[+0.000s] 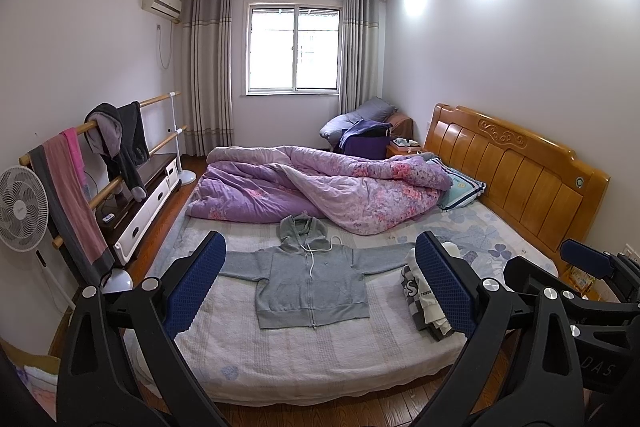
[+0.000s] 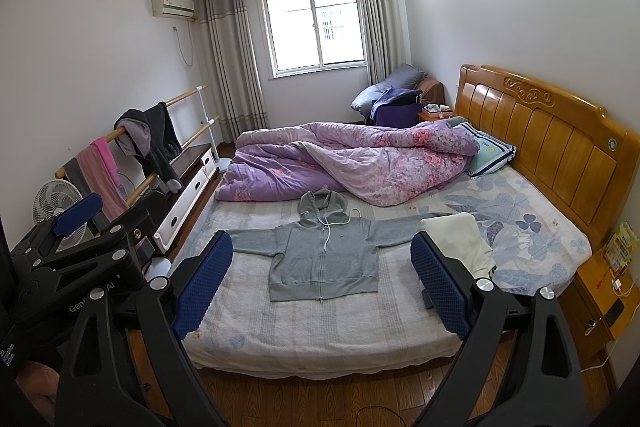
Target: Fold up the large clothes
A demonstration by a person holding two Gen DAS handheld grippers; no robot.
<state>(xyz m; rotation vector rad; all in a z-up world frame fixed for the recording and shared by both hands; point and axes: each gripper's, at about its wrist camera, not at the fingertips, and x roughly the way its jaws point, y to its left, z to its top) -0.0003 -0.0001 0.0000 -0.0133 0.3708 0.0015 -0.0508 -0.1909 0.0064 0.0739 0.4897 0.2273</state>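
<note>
Looking along the left gripper, its blue-padded fingers are seen spread wide with nothing held. Between them, a grey zip hoodie is laid flat on the bed, front up, sleeves stretched out, hood towards a purple quilt. A pile of clothes is partly hidden by the right finger.

From the right wrist, the right gripper is likewise held wide open and empty, the hoodie framed between its fingers.
</note>
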